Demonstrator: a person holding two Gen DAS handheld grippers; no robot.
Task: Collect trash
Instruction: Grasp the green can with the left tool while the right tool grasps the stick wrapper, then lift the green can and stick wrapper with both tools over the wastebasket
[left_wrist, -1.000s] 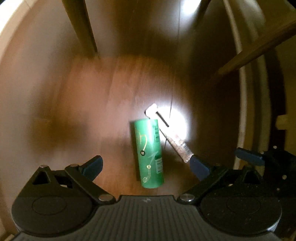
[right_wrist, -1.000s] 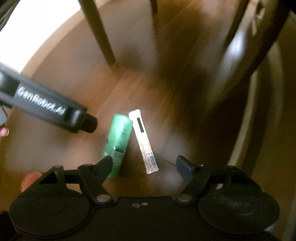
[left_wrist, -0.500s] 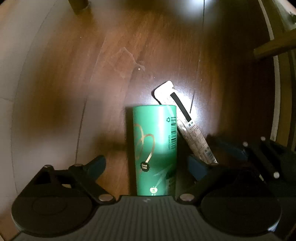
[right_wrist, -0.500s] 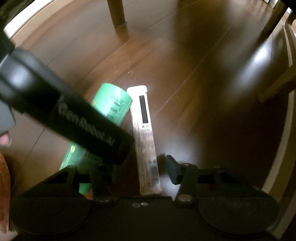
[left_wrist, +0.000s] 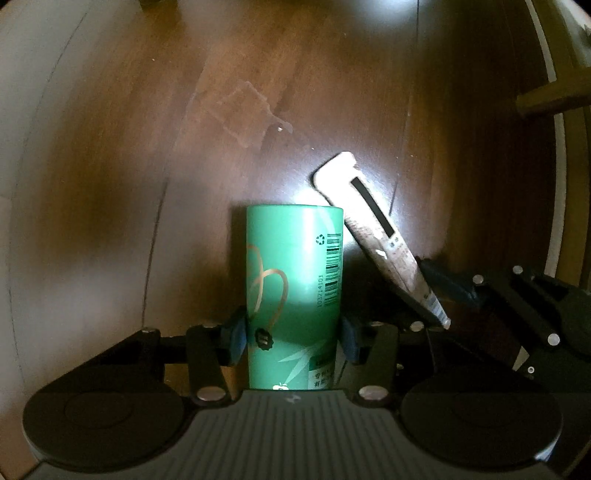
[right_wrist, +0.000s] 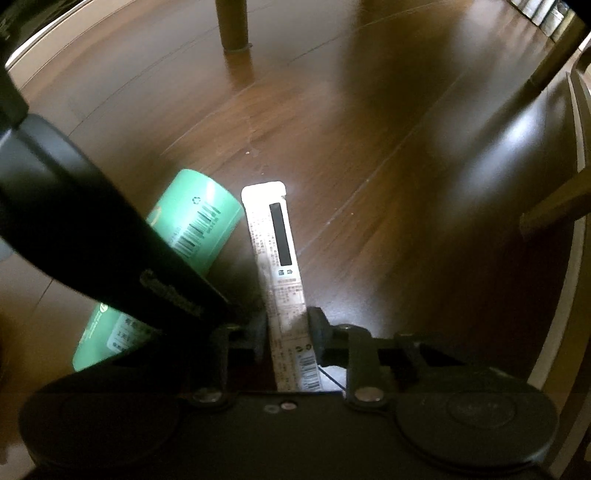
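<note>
The green cylindrical can (left_wrist: 293, 295) lying on the dark wooden floor carries a black barcode along its right edge in the middle of the left wrist view, with the digits "103214101" printed sideways beside it and a small recycling-arrows sign above. A gold looping line drawing runs down its left side, above a small black scalloped badge whose lettering is too small to read. Near its lower end, white characters sit on a darker green panel, unreadable.

The long white stick sachet (right_wrist: 282, 266) at the centre of the right wrist view bears a black vertical bar, dense small print that cannot be made out, and a barcode near the bottom.

In that view's lower left, the black housing of the left gripper (left_wrist: 293, 334) shows raised, blurred lettering beginning "Gen".
</note>
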